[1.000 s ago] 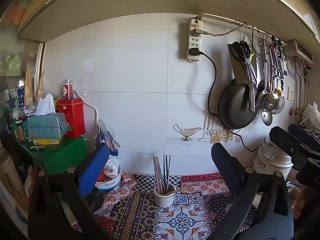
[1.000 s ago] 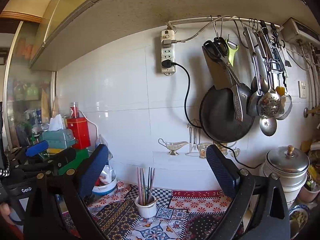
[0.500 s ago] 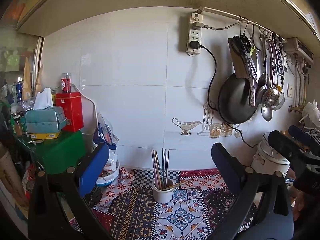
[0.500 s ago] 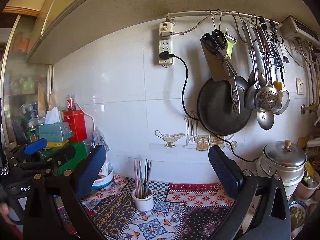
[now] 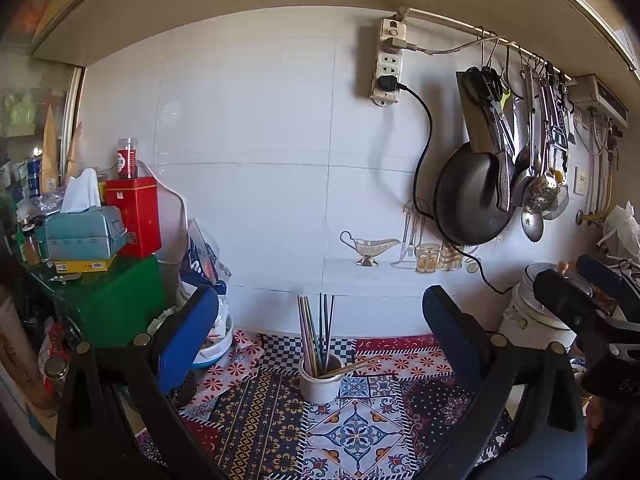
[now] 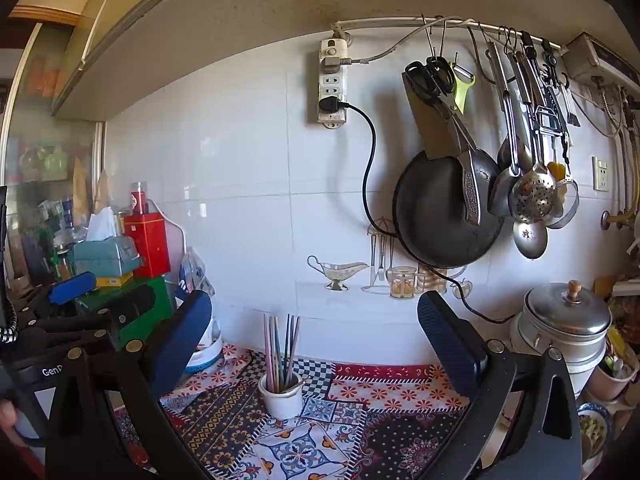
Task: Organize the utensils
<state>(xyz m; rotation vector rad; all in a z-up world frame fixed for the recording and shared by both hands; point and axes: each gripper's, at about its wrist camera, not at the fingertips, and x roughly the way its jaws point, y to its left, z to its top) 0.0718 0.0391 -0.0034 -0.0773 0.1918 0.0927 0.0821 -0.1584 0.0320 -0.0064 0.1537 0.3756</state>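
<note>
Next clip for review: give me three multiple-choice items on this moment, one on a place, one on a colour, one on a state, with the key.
1. Where does the white cup of chopsticks stand?
A. on the patterned cloth
B. on the green box
C. in the steel pot

2. What colour is the tin beside the tissue box?
A. yellow
B. red
C. white

3. How are the left gripper and right gripper?
A. both shut on chopsticks
B. one open, one shut
C. both open and empty

Key: 1 A, the cup sits on the cloth; 2 B, the tin is red; 3 C, the fingers stand wide apart.
</note>
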